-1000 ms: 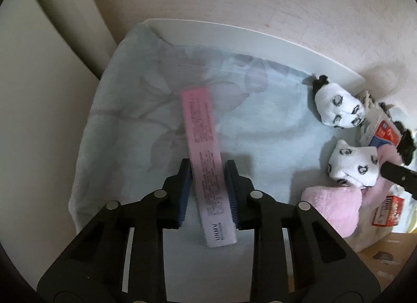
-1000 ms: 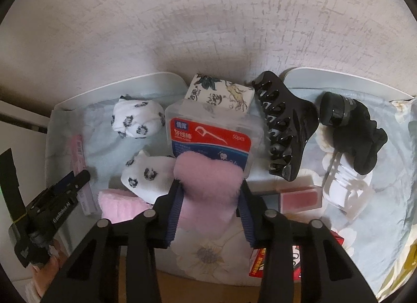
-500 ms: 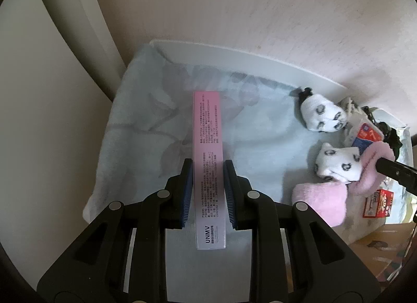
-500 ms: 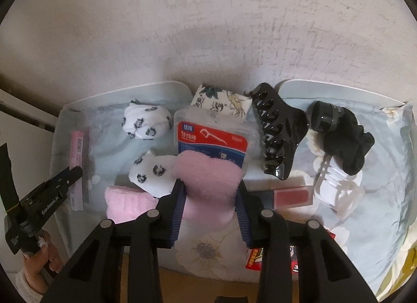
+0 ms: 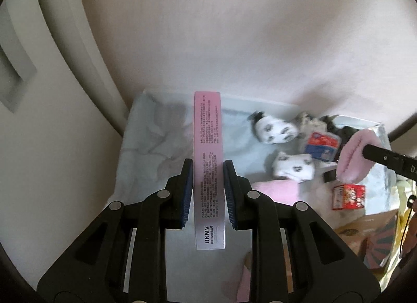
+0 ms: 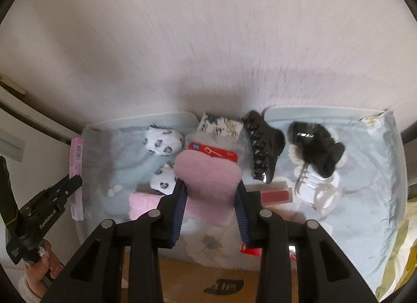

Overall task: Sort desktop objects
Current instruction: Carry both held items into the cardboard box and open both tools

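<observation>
Two grippers showing. Left gripper (image 5: 207,193) is clamping one long pink box (image 5: 208,162) between its blue pads, the box running lengthwise past the fingertips, lifted above the pale blue cloth (image 5: 151,146). Right gripper (image 6: 210,211) is squeezing one fluffy pink item (image 6: 208,188), also raised over the clutter.

Count on the cloth, right wrist view — two white rolled socks with dark prints: one (image 6: 163,142) farther back, one (image 6: 164,181) just beside the held fluff. One pink folded piece (image 6: 142,202) lying near the lower sock. One clear floss-pick box with red label (image 6: 219,151), partly hidden behind the fluff. One floral packet (image 6: 221,127) behind it, against the wall. One black claw clip (image 6: 263,152); one clear claw clip (image 6: 319,193) with a black furry item (image 6: 319,150) lying over it. One pink-red flat case (image 6: 273,195) between the clips. One small red carton (image 5: 349,196) showing near the cloth's front edge.

Containers — none clearly showing; everything is sitting loose on the cloth.
</observation>
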### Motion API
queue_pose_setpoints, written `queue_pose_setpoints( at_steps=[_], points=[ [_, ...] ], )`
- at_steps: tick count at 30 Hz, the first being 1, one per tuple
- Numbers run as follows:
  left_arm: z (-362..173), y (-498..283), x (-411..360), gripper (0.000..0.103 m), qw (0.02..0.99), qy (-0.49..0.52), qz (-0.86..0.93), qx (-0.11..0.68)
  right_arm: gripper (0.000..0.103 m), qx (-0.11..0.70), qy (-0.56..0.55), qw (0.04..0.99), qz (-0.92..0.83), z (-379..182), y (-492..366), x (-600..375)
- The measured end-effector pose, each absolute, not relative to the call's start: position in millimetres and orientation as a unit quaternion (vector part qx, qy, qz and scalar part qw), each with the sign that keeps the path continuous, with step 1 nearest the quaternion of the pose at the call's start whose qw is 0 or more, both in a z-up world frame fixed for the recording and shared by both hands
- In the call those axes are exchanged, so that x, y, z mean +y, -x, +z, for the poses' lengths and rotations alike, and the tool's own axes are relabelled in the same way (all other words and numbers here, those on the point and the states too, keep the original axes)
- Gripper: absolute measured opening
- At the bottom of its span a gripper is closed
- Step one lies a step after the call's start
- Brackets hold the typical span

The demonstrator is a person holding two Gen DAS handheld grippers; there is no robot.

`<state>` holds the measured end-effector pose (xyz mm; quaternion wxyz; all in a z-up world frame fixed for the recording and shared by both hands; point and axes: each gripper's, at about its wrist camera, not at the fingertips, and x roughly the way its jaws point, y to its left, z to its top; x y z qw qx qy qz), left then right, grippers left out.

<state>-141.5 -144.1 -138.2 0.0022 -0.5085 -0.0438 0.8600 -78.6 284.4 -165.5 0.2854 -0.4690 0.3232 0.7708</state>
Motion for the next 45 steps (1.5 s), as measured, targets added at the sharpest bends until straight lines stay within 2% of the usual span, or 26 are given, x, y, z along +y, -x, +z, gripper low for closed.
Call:
queue_pose_setpoints(
  at_steps=[7, 15, 21, 28, 36, 45],
  points=[
    [-77.0, 109.6, -114.0, 0.02, 0.031, 0.467, 0.884, -0.018, 0.033, 0.301, 0.448, 0.27, 0.797, -120.8, 43.1, 256.4],
    [-40.1, 46.2, -76.2, 0.02, 0.093, 0.458, 0.884, 0.006, 0.033, 0.293, 0.423, 0.255, 0.818, -82.9, -20.3, 218.7],
    [-64.5, 14.3, -33.5, 0.02, 0.139, 0.479, 0.867, 0.02, 0.033, 0.297, 0.433, 0.254, 0.812, -90.2, -53.0, 196.6],
    [-109.4, -9.0, 3.7, 0.02, 0.163, 0.517, 0.836, 0.088, 0.033, 0.313, 0.476, 0.251, 0.783, -138.5, -82.8, 180.7],
    [-146.8, -21.3, 15.7, 0.021, 0.171, 0.565, 0.803, 0.084, 0.033, 0.321, 0.504, 0.236, 0.766, -181.0, -100.8, 162.7],
    [-159.2, -30.3, 26.6, 0.02, 0.16, 0.579, 0.796, 0.074, 0.033, 0.336, 0.509, 0.223, 0.76, -189.9, -104.5, 160.8]
  ],
)
